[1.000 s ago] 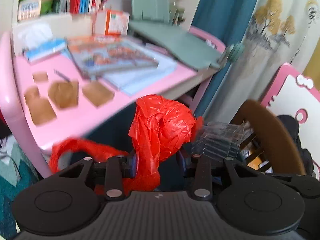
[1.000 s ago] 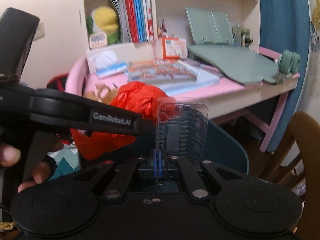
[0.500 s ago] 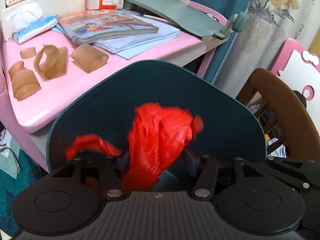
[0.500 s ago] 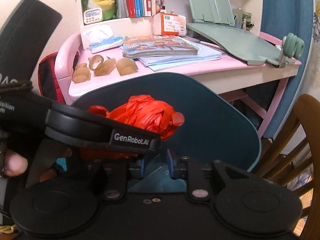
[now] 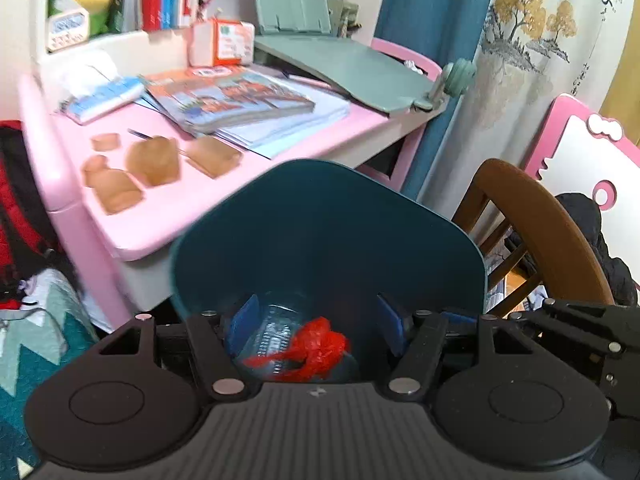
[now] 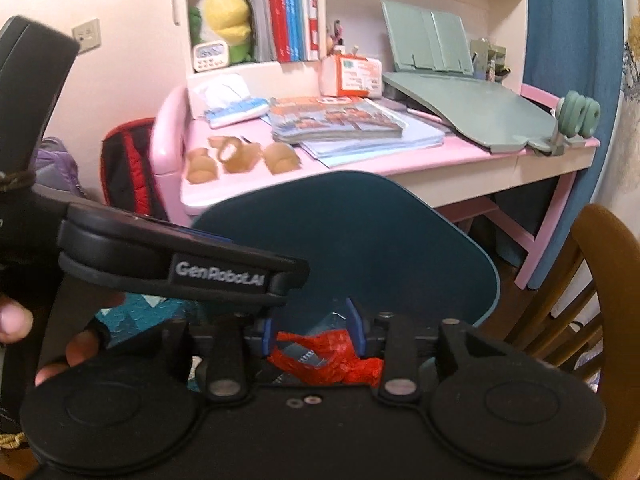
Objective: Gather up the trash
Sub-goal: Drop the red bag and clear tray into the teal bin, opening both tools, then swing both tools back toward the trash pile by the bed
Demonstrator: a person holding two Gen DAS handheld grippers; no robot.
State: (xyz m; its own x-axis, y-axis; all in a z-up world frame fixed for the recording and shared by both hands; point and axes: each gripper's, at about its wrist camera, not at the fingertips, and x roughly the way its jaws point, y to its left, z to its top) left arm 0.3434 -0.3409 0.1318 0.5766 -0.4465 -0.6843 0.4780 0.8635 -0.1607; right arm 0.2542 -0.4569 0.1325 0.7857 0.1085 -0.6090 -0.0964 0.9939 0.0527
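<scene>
- Left wrist view: the left tongs (image 5: 318, 322) have just been opening and stand wide with nothing between the pads. Below them the red plastic bag (image 5: 316, 350) and clear plastic packaging (image 5: 272, 338) lie at the bottom of the teal bin (image 5: 328, 220).
- Right wrist view: the right tongs (image 6: 314, 326), just opened too, stand apart over the same red bag (image 6: 328, 360). The risk, as I judge it: the brown scraps (image 6: 240, 158) on the pink surface (image 6: 460, 156) get overlooked, or withdrawing tongs knock the bin's rim and tip it.

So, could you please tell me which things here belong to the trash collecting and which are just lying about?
Job:
crumpled red plastic bag
clear plastic packaging
dark teal bin

Lying about:
stacked magazines
brown tape rolls
orange carton
</scene>
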